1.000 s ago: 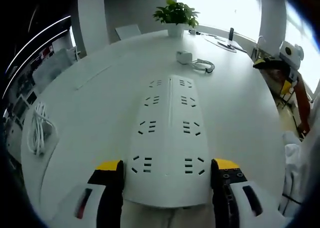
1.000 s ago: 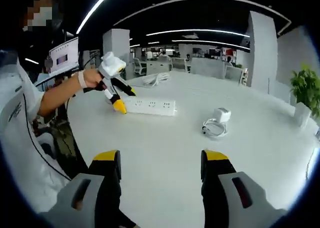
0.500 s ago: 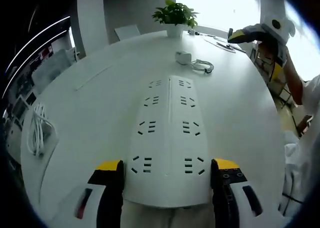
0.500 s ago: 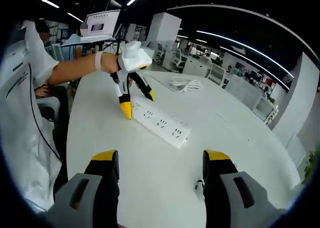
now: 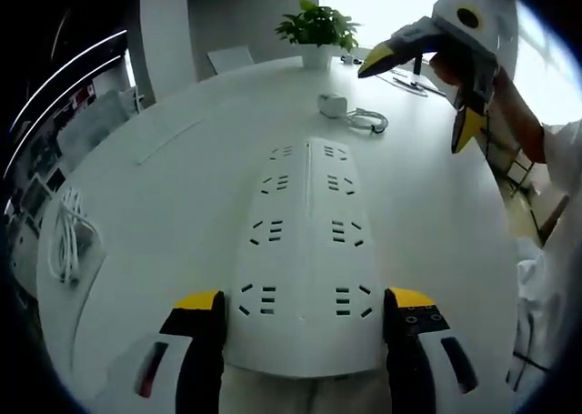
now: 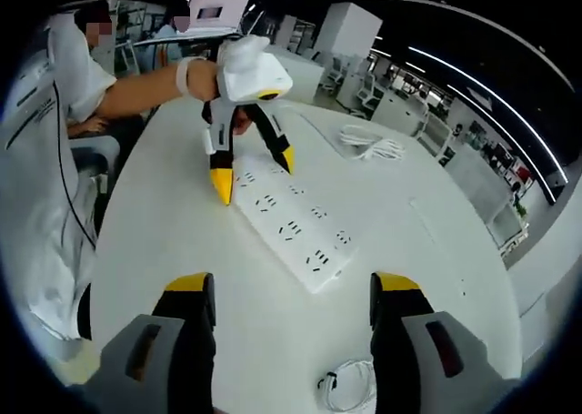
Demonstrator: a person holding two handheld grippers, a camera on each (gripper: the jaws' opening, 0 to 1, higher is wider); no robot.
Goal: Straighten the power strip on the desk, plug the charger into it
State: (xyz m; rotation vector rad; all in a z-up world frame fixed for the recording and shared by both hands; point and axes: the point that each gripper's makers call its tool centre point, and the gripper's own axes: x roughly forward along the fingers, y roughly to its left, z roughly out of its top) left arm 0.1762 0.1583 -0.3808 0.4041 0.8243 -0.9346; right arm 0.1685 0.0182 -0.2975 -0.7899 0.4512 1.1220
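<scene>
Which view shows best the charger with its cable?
The left gripper view: the charger sits whole on the desk, its coiled cable beside it. The right gripper view catches the cable at its lower edge, between the jaws.

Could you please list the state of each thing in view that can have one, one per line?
power strip: flat on the desk, sockets empty, one end between the left claw's jaws
charger: unplugged, resting on the desk, cable coiled beside it
left claw: open, straddling the strip
right claw: open, empty, above the desk
</scene>
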